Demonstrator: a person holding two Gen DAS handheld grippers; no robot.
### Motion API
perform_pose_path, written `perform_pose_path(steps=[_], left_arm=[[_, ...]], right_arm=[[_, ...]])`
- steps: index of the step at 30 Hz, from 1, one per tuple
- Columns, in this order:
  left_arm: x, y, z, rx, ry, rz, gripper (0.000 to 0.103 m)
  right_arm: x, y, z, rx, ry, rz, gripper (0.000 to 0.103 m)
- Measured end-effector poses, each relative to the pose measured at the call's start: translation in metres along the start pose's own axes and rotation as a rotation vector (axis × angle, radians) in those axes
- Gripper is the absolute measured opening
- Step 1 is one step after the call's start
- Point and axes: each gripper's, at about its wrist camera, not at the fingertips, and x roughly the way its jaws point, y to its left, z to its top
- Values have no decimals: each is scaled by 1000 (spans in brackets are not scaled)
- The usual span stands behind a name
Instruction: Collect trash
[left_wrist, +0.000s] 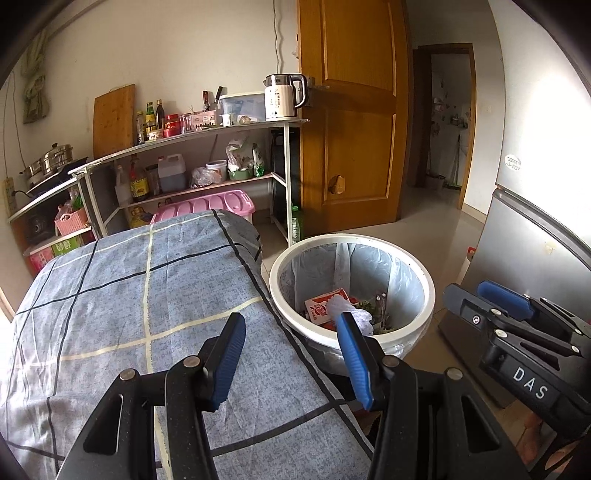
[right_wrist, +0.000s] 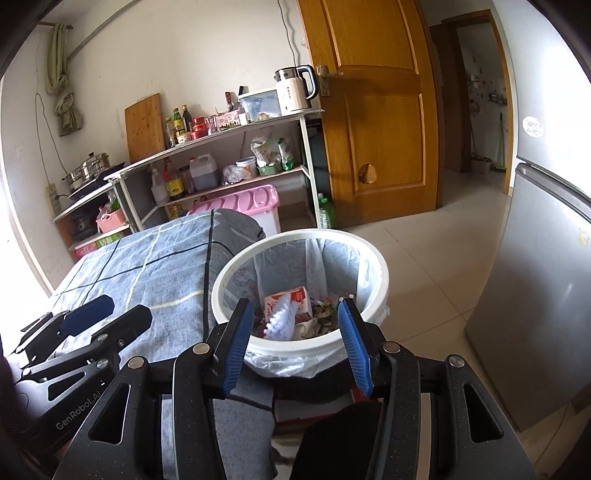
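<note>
My left gripper (left_wrist: 291, 354) hangs released over the checked blue cloth (left_wrist: 122, 306), nothing between its fingers. At two o'clock from it stands the white bin (left_wrist: 424, 291), lined with a plastic bag; inside lie a red-and-white carton (right_wrist: 291, 301) and a crumpled white tissue (right_wrist: 282, 321). My right gripper (right_wrist: 295, 343) hovers above the bin's near rim, likewise spread and empty.

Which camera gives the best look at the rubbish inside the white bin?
The right wrist view: the bin sits centred between the open tongs, carton and scraps plain. The left wrist view shows it off to the side, partly behind one finger.
</note>
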Motion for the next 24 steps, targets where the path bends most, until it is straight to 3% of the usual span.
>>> perform_pose_path(steps=[24], left_arm=[[-6,7,-11,-44,9,31,51]], right_arm=[[-6,8,-15,-14,-5,9,49]])
